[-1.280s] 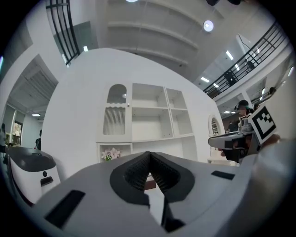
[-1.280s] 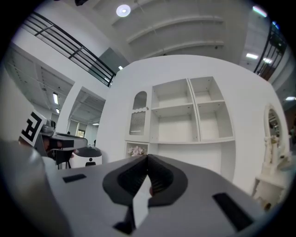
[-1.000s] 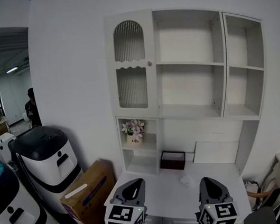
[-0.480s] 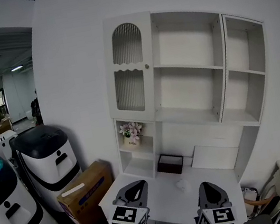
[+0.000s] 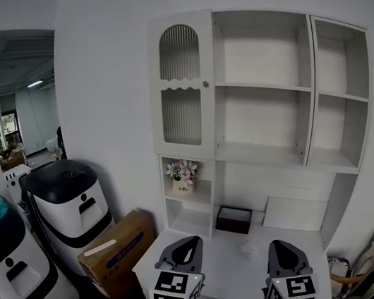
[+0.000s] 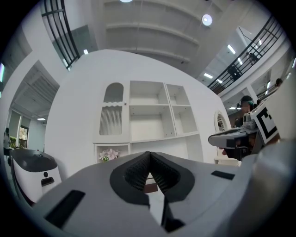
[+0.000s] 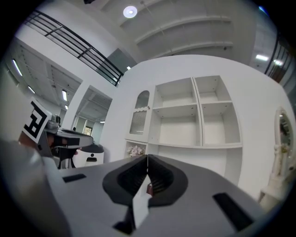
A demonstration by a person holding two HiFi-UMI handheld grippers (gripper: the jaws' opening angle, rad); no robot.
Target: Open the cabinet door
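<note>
The cabinet door [image 5: 183, 88], with ribbed arched panes and a small knob [image 5: 206, 84] on its right edge, sits shut at the upper left of the white shelf unit [image 5: 274, 115], just above a cubby that holds a pot of flowers [image 5: 183, 176]. The left tool [image 5: 181, 246] and the right tool [image 5: 281, 246] hover side by side low over the bench [image 5: 228, 260], well apart from the door. Each has its jaws pressed together with nothing between them.

Office-like hall: mezzanine railings [image 7: 74, 40], ceiling lights [image 6: 206, 19], white machines [image 5: 77, 218].
</note>
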